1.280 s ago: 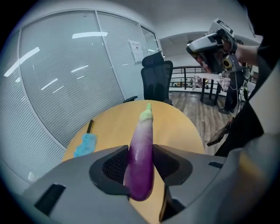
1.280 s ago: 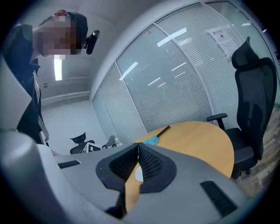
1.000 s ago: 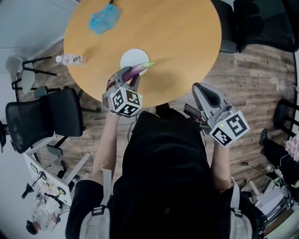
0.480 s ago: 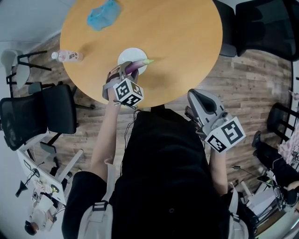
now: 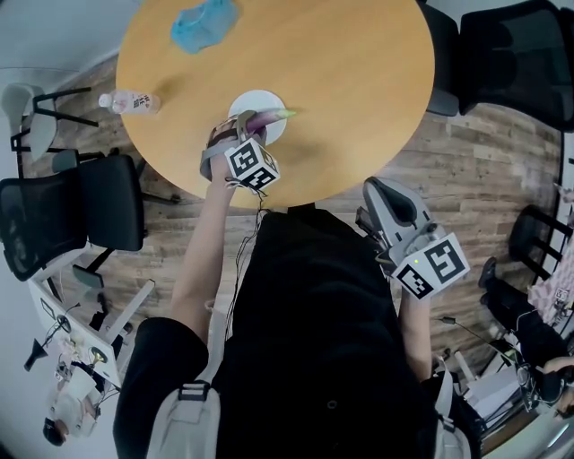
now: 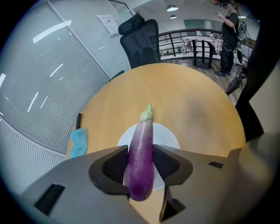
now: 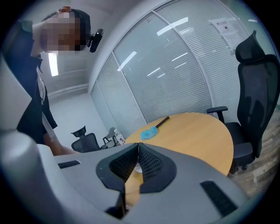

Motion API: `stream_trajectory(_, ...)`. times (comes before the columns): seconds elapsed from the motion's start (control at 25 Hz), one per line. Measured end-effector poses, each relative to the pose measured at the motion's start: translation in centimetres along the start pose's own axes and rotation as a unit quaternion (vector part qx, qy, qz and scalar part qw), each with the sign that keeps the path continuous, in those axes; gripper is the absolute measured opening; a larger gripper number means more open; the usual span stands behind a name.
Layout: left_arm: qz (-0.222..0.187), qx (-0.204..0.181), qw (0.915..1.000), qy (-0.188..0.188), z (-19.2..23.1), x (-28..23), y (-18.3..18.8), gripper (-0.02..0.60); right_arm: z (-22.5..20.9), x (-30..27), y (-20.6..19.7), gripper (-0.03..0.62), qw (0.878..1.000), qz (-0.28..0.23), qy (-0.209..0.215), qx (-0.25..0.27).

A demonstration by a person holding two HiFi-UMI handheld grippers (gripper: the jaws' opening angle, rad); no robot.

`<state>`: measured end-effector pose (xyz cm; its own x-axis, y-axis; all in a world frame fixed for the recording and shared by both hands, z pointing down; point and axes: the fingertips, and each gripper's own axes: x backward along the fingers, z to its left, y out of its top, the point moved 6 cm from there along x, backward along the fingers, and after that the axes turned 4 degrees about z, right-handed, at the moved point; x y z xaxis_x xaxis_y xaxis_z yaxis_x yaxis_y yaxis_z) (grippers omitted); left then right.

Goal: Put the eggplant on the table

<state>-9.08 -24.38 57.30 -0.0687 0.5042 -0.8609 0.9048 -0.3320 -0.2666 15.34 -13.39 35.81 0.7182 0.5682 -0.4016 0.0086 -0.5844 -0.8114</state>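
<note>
Above the round table (image 5: 359, 90), the left tool (image 5: 237, 134) clamps the eggplant (image 6: 142, 148) over a plate (image 6: 169, 133), seemingly to lower it; the right tool (image 7: 138, 151) hangs closed, empty.

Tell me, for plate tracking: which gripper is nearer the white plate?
Left. The left gripper holds the eggplant over the white plate; the right gripper hangs shut off the table.

eggplant (image 5: 266, 117) over plate (image 5: 250, 100) | duster (image 5: 204, 22) behind it — bottle (image 5: 130, 102) at left edge of table (image 5: 359, 90)
</note>
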Motion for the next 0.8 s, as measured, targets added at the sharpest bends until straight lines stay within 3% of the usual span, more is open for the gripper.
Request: stream_trajectory(0.8,0.008,0.009,0.9999,-0.005,0.4,-1.7,-0.5,0.193,-1.3,0.1,-0.6,0.017,0.999,0.009,-0.029,-0.027)
